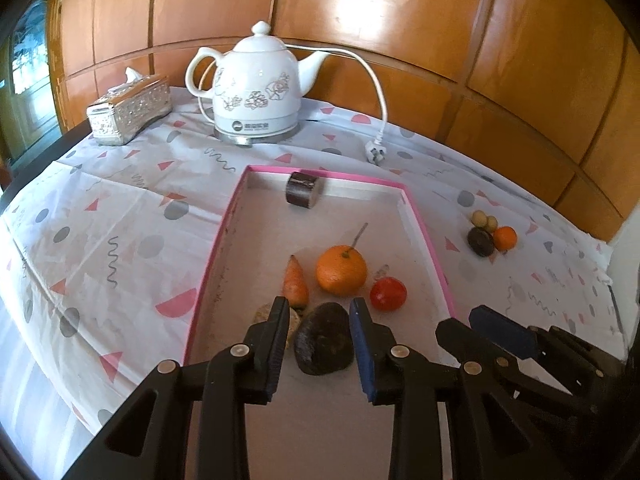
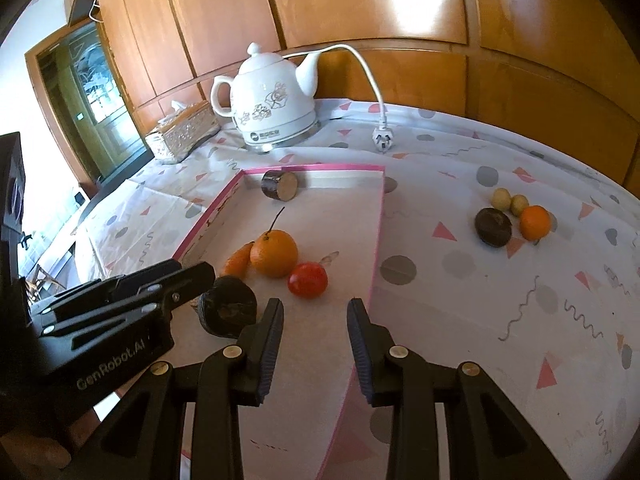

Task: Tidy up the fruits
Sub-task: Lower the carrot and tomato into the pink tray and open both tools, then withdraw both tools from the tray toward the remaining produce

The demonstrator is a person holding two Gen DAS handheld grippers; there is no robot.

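A pink-rimmed shallow box (image 1: 224, 236) (image 2: 378, 216) holds an orange (image 1: 341, 270) (image 2: 274, 253), a carrot (image 1: 295, 283) (image 2: 237, 260), a red tomato (image 1: 388, 294) (image 2: 307, 279), a dark round fruit (image 1: 324, 339) (image 2: 228, 305), a pale item (image 1: 263, 313) and a dark cut cylinder (image 1: 304, 189) (image 2: 280, 186). My left gripper (image 1: 320, 320) (image 2: 200, 276) is open, its jaws either side of the dark fruit and apart from it. My right gripper (image 2: 314, 316) (image 1: 466, 320) is open and empty over the box's near right part. Outside the box lie a small orange (image 2: 535, 222), a dark fruit (image 2: 493, 227) and two small yellow fruits (image 2: 510, 200).
A white kettle (image 1: 260, 88) (image 2: 276, 104) with its cord and plug (image 1: 376, 152) (image 2: 382, 138) stands at the back. A silver tissue box (image 1: 130, 110) (image 2: 184, 134) sits back left. A patterned cloth (image 2: 520, 300) covers the table against a wooden wall.
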